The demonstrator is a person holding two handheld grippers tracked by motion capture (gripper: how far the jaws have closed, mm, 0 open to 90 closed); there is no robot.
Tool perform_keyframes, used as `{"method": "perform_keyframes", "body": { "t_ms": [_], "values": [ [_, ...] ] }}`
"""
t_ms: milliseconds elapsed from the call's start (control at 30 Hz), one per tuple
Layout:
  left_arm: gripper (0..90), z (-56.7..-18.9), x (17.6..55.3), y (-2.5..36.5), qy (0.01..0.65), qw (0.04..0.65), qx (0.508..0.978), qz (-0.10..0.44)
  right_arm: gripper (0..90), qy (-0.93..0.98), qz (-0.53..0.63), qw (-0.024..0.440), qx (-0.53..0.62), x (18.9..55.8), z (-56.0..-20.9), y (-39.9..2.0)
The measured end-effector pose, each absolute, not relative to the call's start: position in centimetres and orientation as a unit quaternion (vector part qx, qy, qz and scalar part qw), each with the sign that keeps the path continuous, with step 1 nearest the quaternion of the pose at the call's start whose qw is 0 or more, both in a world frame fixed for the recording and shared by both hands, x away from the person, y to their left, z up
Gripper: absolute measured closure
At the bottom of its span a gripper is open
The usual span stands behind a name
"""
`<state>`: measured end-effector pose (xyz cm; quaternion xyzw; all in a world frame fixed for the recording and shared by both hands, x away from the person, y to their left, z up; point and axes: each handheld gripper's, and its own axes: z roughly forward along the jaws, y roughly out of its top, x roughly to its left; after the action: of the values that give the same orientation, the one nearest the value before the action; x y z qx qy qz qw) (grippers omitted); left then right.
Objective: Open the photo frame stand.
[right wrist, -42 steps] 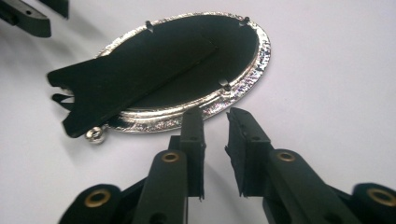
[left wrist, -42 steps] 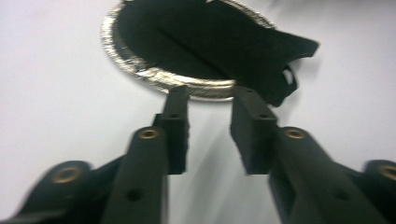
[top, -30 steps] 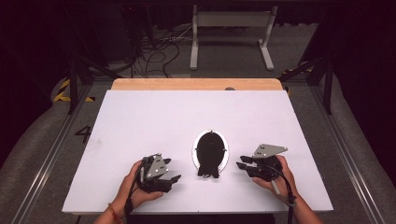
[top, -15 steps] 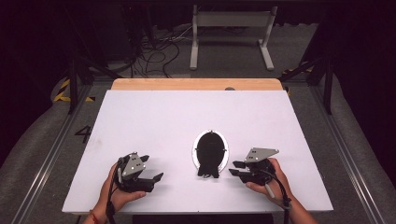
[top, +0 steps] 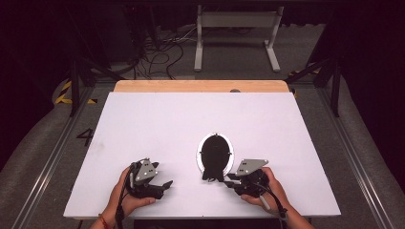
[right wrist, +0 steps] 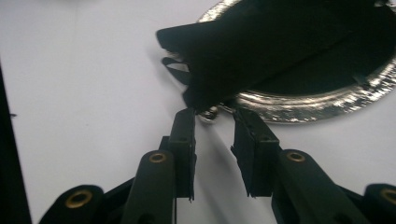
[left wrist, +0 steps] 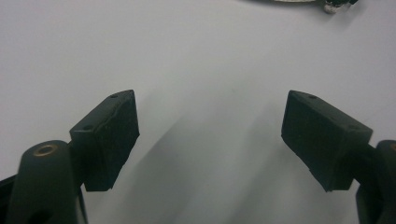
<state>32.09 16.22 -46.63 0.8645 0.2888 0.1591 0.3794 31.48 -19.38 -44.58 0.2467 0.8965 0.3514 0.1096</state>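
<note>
Desk (top: 191, 124): a white top is seen, with a bare wooden strip along its far edge.
Left tool (top: 161, 187): it is held in the left hand (top: 125, 195) near the desk's front edge, well to the left of the mirror. Its jaws are spread wide over bare desk, and nothing is held between them (left wrist: 210, 135).
Mirror (top: 216, 152): an oval piece with a silvery rim (right wrist: 317, 105) is laid flat on the desk, right of centre and toward the front. Its face is seen as black. A black cloth-like flap (right wrist: 243, 51) is draped over its near end; what it is cannot be told.
Right tool (top: 229, 180): it is held in the right hand (top: 267, 188) just right of the mirror's near end. Its jaws are set narrowly apart (right wrist: 214, 122), their tips brought to the rim beside a small silvery knob (right wrist: 208, 115). Nothing is gripped.
</note>
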Motion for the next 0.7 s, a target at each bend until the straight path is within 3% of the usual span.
{"method": "perform_keyframes", "body": {
  "t_ms": [367,700],
  "values": [
    [19.2,-46.7,32.3,16.0,0.288,0.385,0.864,0.148,68.2,0.897,0.327,0.112,0.274,31.4,-44.9,-18.1],
    [18.8,-46.8,32.3,15.5,0.280,0.378,0.870,0.147,74.1,0.896,0.315,0.125,0.287,31.0,-44.8,-17.4]
  ]
}}
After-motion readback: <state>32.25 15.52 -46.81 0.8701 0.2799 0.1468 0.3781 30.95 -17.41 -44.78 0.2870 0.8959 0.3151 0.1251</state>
